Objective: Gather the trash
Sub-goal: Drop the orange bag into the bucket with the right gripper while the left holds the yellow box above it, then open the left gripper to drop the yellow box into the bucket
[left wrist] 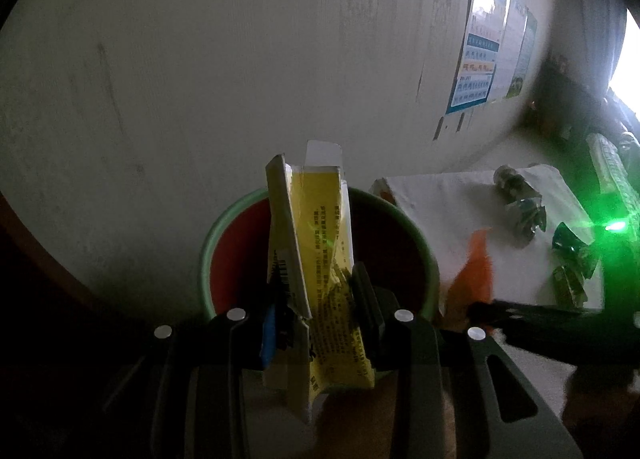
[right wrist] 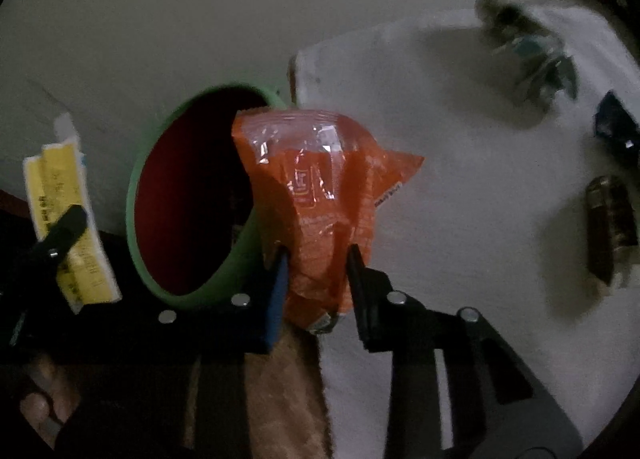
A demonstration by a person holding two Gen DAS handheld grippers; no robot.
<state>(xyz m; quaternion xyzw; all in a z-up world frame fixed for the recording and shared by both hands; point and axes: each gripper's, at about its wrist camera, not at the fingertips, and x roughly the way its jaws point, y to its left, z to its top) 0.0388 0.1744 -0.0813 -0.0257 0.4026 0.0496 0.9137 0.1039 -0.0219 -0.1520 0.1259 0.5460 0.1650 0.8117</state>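
The green bin [left wrist: 320,251] gapes just ahead of both tools: left tool [left wrist: 320,299] clamps the upright yellow box [left wrist: 320,243], right tool [right wrist: 316,259] pinches the orange wrapper [right wrist: 320,187].

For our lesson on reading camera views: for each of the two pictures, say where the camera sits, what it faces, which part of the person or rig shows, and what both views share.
Left wrist: on the left gripper, looking along its fingers at the yellow carton it clamps, over the green bin.
Right wrist: on the right gripper, facing the orange wrapper it clamps; a hand shows at lower left.
Shared: bin, carton, wrapper, white table with scattered wrappers.
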